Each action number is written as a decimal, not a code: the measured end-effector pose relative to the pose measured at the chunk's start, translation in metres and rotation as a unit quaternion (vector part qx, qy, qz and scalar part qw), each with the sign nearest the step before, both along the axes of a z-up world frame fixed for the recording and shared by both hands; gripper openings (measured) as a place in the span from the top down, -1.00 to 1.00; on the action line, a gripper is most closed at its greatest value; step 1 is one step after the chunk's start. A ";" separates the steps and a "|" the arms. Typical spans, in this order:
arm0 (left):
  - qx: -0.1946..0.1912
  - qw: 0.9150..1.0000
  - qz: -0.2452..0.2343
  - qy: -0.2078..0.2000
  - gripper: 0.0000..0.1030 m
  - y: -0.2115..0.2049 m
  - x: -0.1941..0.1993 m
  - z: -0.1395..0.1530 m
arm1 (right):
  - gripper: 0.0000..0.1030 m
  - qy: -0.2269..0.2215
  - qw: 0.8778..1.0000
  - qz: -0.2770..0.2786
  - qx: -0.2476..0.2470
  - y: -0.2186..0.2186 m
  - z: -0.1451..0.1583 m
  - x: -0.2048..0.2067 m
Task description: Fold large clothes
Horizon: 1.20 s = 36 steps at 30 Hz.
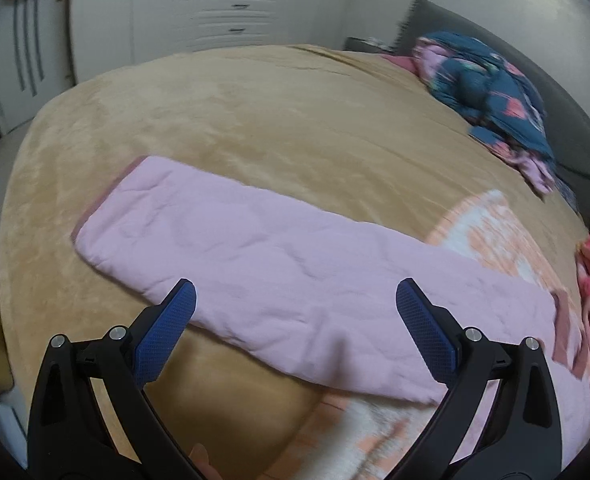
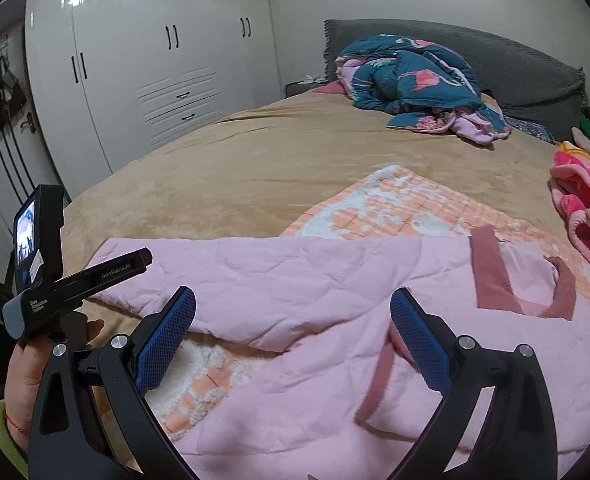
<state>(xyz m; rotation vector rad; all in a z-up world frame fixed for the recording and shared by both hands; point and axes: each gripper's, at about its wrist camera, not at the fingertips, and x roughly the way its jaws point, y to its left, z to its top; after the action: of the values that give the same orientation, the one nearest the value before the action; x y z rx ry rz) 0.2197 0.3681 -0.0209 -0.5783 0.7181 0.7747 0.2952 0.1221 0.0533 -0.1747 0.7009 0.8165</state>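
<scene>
A pink quilted garment (image 1: pixel 279 264) with dusty-rose trim lies flat on the tan bed cover (image 1: pixel 255 120), one sleeve stretched out to the left. It also shows in the right wrist view (image 2: pixel 315 288), with its trimmed pocket (image 2: pixel 523 280) at the right. My left gripper (image 1: pixel 295 304) is open and empty, hovering just above the sleeve. My right gripper (image 2: pixel 293 308) is open and empty above the garment's body. The left gripper's body (image 2: pixel 55 280) shows at the left of the right wrist view, held in a hand.
An orange-and-white fleece blanket (image 2: pixel 395 208) lies under the garment. A bundled teal flamingo quilt (image 2: pixel 415 80) sits by the grey headboard (image 2: pixel 515 60). Pink and green clothes (image 2: pixel 587 200) pile at the right edge. White wardrobes (image 2: pixel 155 60) stand beyond the bed.
</scene>
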 end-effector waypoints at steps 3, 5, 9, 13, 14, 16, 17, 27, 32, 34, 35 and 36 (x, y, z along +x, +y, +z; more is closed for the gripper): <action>-0.013 1.000 0.025 0.007 -0.82 0.015 -0.007 -0.008 | -0.89 0.003 1.000 0.015 -0.005 0.012 -0.003 0.001; -0.012 0.999 0.047 0.019 -0.82 0.023 -0.011 -0.012 | -0.89 0.007 1.000 0.024 -0.009 0.019 -0.005 0.000; -0.027 0.996 0.081 0.026 -0.82 0.040 -0.024 -0.021 | -0.89 0.016 0.999 0.044 -0.018 0.034 -0.014 -0.002; -0.048 0.993 0.102 0.031 -0.82 0.052 -0.028 -0.036 | -0.89 0.024 0.998 0.060 -0.025 0.050 -0.023 -0.005; -0.060 0.992 0.109 0.032 -0.82 0.056 -0.029 -0.041 | -0.89 0.026 0.997 0.065 -0.027 0.053 -0.025 -0.005; -0.094 0.988 0.119 0.030 -0.82 0.065 -0.034 -0.054 | -0.89 0.031 0.996 0.073 -0.030 0.061 -0.031 -0.008; -0.100 0.987 0.122 0.029 -0.82 0.067 -0.036 -0.057 | -0.89 0.033 0.996 0.076 -0.030 0.063 -0.033 -0.008; -0.118 0.983 0.142 0.000 -0.82 0.084 -0.036 -0.077 | -0.89 0.048 0.996 0.070 -0.020 0.036 -0.048 -0.010; -0.104 0.985 0.139 -0.019 -0.75 0.095 -0.036 -0.079 | -0.89 0.055 0.998 0.032 -0.013 -0.010 -0.049 -0.001; -0.097 0.985 0.137 -0.025 -0.41 0.095 -0.040 -0.074 | -0.89 0.057 0.998 0.015 -0.006 -0.027 -0.047 0.002; -0.094 0.986 0.136 -0.027 -0.17 0.095 -0.042 -0.072 | -0.89 0.058 0.998 0.005 -0.001 -0.036 -0.046 0.005; -0.087 0.987 0.134 -0.034 0.13 0.094 -0.046 -0.067 | -0.89 0.063 0.998 -0.008 0.008 -0.048 -0.045 0.007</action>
<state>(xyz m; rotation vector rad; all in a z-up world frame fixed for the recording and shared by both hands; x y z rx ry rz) 0.1739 0.4618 -0.0877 -0.8693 0.6564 0.9415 0.3021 0.0739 0.0081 -0.1035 0.8135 0.8225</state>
